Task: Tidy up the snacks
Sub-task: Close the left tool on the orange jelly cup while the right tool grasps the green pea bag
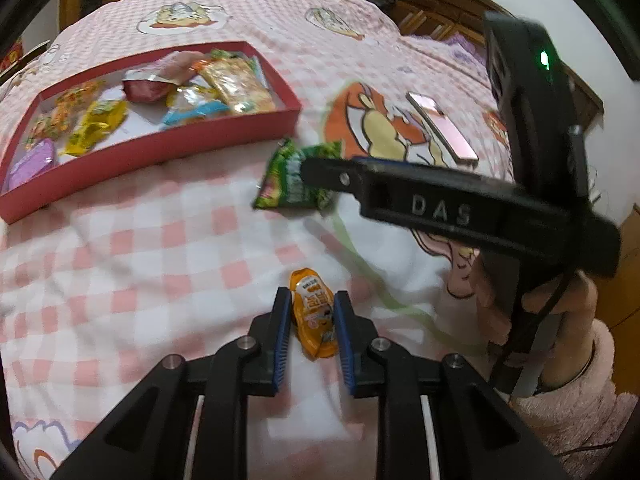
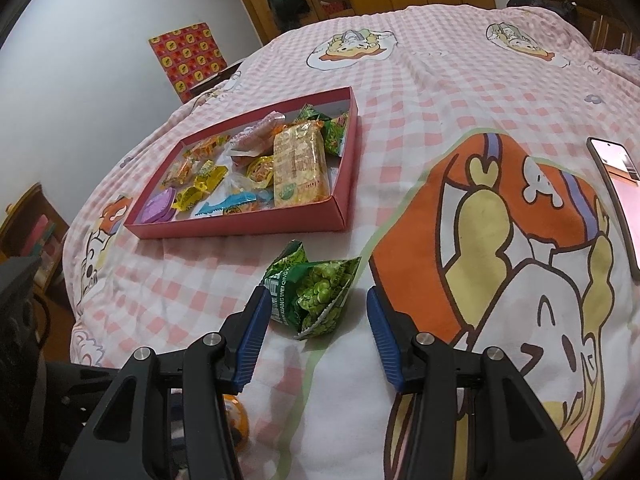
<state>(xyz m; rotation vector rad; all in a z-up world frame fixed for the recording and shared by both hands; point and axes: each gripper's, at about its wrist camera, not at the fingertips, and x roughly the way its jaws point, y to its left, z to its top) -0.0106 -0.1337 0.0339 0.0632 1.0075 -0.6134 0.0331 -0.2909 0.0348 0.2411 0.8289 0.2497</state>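
Note:
A small orange snack packet [image 1: 314, 316] lies on the pink checked bedspread, and my left gripper [image 1: 313, 294] is shut on it, blue pads pressing both long sides. Green pea snack packets [image 2: 320, 292] lie between the spread fingers of my open right gripper [image 2: 316, 300], whose pads stand clear of them. In the left wrist view one of the right gripper's fingers [image 1: 320, 172] reaches over the green packets [image 1: 288, 180]. The red box [image 2: 344, 184], also in the left wrist view [image 1: 160, 148], holds several snacks. The orange packet [image 2: 236, 416] peeks out at the bottom of the right wrist view.
A phone [image 2: 616, 184] lies on the bedspread to the right, also seen in the left wrist view [image 1: 442, 128]. A person's hand [image 1: 560, 320] in a fluffy pink sleeve [image 1: 580, 400] holds the right gripper. Wooden cupboards and a headboard stand beyond the bed.

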